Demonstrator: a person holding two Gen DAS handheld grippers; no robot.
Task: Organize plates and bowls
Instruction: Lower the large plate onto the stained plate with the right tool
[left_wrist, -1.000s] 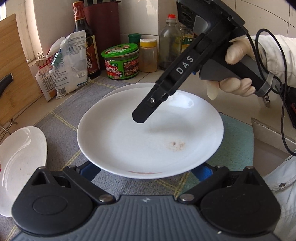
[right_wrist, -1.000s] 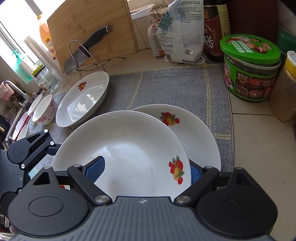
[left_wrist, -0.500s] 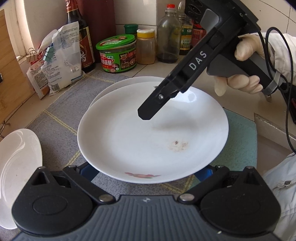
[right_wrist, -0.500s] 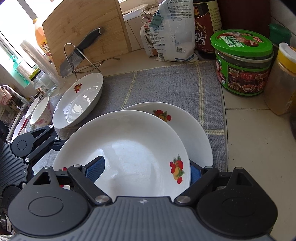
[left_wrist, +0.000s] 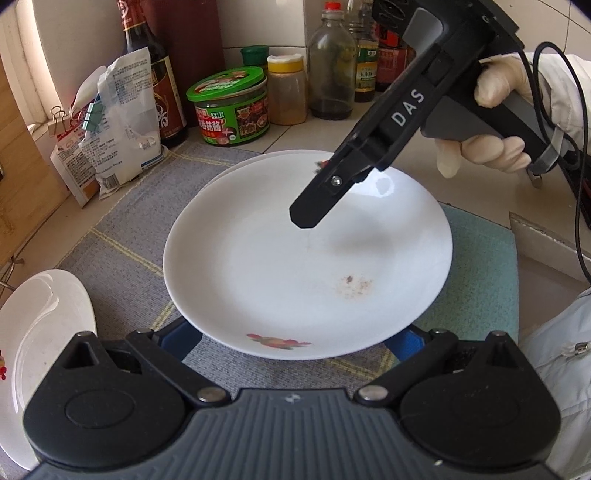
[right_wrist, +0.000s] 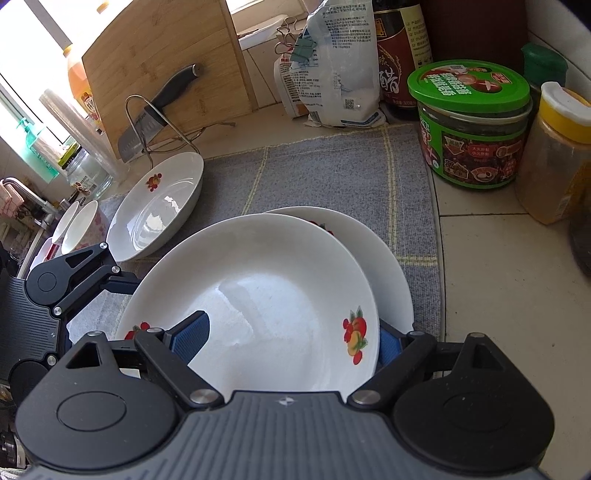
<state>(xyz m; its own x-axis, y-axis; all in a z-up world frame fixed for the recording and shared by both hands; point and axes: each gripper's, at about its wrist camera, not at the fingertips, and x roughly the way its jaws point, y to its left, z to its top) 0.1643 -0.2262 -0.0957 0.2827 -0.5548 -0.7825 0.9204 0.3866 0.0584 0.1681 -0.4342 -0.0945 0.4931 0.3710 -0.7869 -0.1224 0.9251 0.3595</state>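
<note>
A white plate with fruit prints is held over a second, matching plate lying on the grey mat. My right gripper is shut on the upper plate's rim, one blue pad inside it and one under it. My left gripper has its blue fingers spread wide under the plate's near edge, open. A third fruit-print plate lies to the left on the mat. Small bowls stand beyond it.
Behind the mat stand a green-lidded jar, a yellow-lidded spice jar, sauce bottles, clipped bags, a cutting board and a knife in a wire rack. A teal mat lies to the right.
The held plate has moved further over the lower plate, which now shows less. Both grippers have shifted with it toward the jars.
</note>
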